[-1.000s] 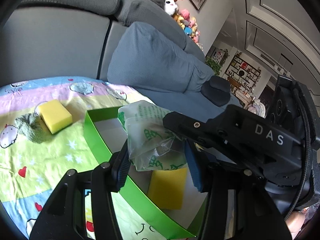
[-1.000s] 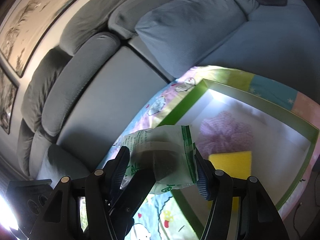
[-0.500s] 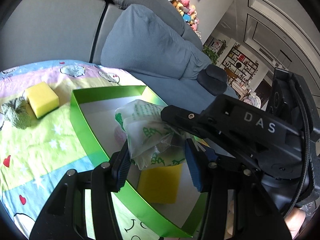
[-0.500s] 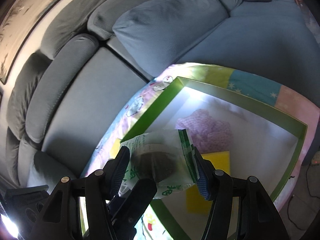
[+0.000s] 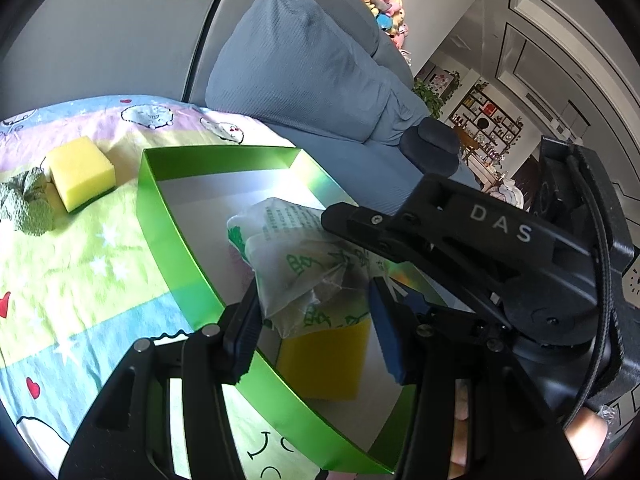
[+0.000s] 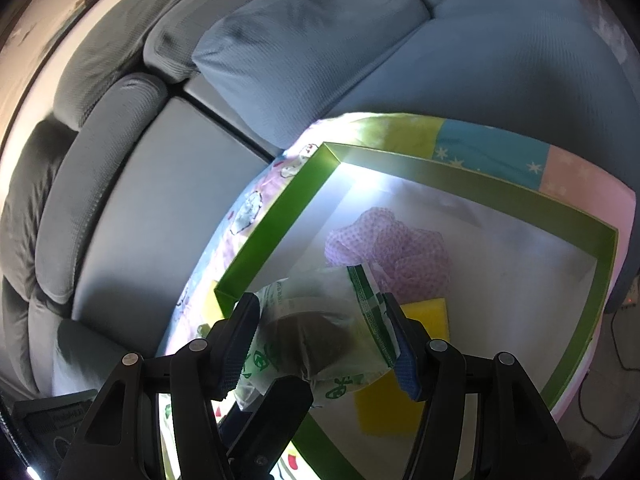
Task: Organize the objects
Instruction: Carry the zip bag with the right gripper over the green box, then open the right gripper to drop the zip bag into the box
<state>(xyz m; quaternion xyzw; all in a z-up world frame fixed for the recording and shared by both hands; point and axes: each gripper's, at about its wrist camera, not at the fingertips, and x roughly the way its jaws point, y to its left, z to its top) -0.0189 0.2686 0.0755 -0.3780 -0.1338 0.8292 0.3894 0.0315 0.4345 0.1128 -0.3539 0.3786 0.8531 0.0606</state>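
A clear plastic bag with green print (image 5: 304, 272) holds something dark. Both grippers hold it above the green box (image 5: 176, 232). My left gripper (image 5: 316, 320) is shut on its lower part. My right gripper (image 6: 326, 340) is shut on the bag (image 6: 320, 336) from the other side, and its black body crosses the left wrist view (image 5: 460, 240). Inside the box lie a yellow sponge (image 5: 324, 360) and a purple mesh puff (image 6: 388, 256). The sponge also shows in the right wrist view (image 6: 400, 396).
The box sits on a pastel cartoon cloth (image 5: 80, 272). A second yellow sponge (image 5: 80, 172) and a green scrubber (image 5: 28, 208) lie on the cloth left of the box. A grey sofa (image 5: 304, 72) stands behind.
Both grippers have carried the bag further over the box and lower toward its inside. Both stay shut on the bag.
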